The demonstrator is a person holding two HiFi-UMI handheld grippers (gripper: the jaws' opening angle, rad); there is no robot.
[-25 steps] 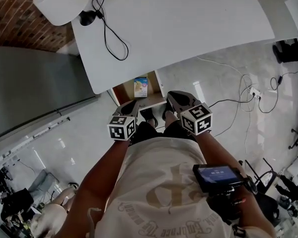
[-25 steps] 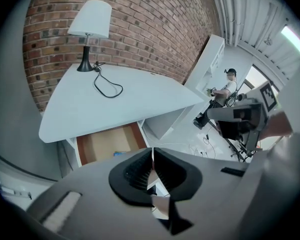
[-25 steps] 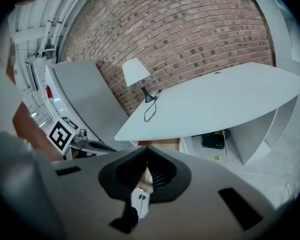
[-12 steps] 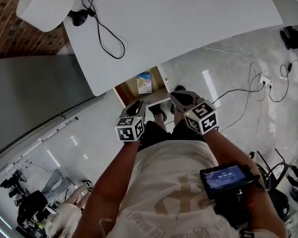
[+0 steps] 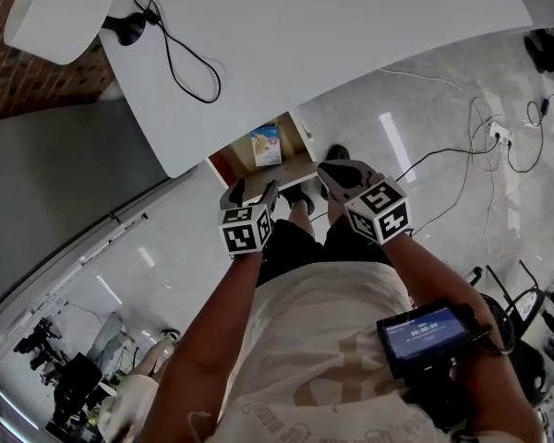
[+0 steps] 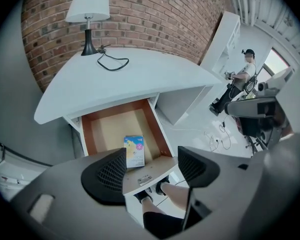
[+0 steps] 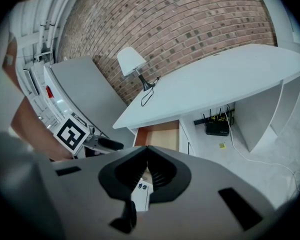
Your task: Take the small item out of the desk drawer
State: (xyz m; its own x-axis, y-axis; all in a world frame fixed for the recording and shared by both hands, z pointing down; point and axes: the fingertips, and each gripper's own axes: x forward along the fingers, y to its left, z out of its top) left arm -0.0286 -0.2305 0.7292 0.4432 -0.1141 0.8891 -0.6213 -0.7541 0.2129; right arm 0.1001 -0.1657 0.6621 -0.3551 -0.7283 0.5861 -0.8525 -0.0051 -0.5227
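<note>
Now my left gripper [image 6: 151, 160] hangs above the near end of the open drawer [image 6: 88, 140], pointing steeply down. Its jaws have just been opening and stand wide apart, released, with nothing pressed between the pads and nothing touching them. Through the gap I see the drawer's white front edge. The small box [image 6: 134, 150] lies flat on the drawer's wooden floor toward its near end, well clear of my jaws. My right gripper [image 7: 146, 150] is just to the right, its jaws clenched tip to tip on nothing. The drawer sticks out from under the white counter [image 6: 135, 79], whose far left corner carries a white lamp [image 6: 89, 5].
</note>
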